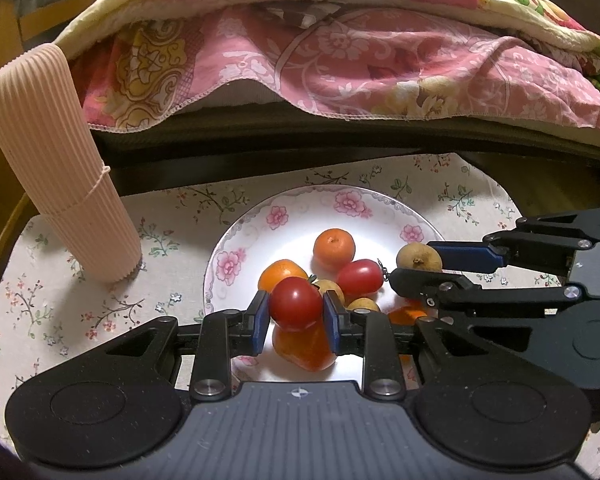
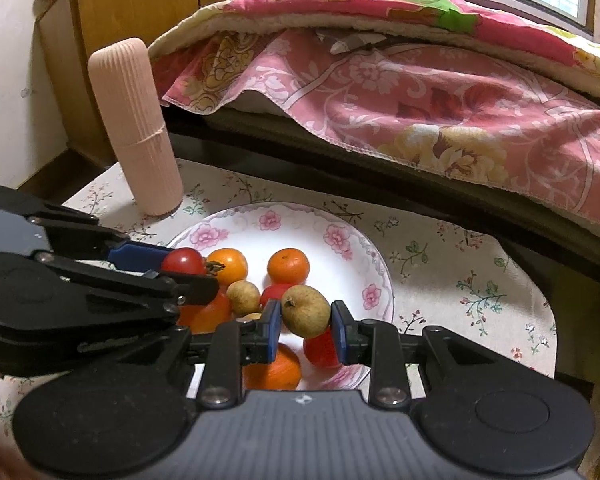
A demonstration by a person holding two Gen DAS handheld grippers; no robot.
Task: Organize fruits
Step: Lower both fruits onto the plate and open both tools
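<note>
A white plate with pink flowers [image 1: 236, 240] [image 2: 364, 264] holds several fruits: small oranges [image 1: 334, 249] [image 2: 288, 266], red tomatoes [image 1: 360, 277] and tan longans [image 2: 243, 297]. My left gripper [image 1: 296, 307] is shut on a round red tomato [image 1: 296, 303] just above the plate's near side. My right gripper [image 2: 305, 312] is shut on a tan longan [image 2: 306, 310] over the plate. In the left wrist view the right gripper [image 1: 420, 266] comes in from the right with the longan [image 1: 418, 257]. In the right wrist view the left gripper [image 2: 184, 268] comes from the left, holding the tomato [image 2: 183, 261].
A tall ribbed pink cylinder [image 1: 56, 160] [image 2: 138, 128] stands on the floral tablecloth [image 1: 80, 304] left of the plate. Behind the table runs a dark bed edge [image 1: 300, 140] with a pink floral quilt [image 1: 380, 60] hanging over it. A wooden cabinet [image 2: 120, 20] stands at the back left.
</note>
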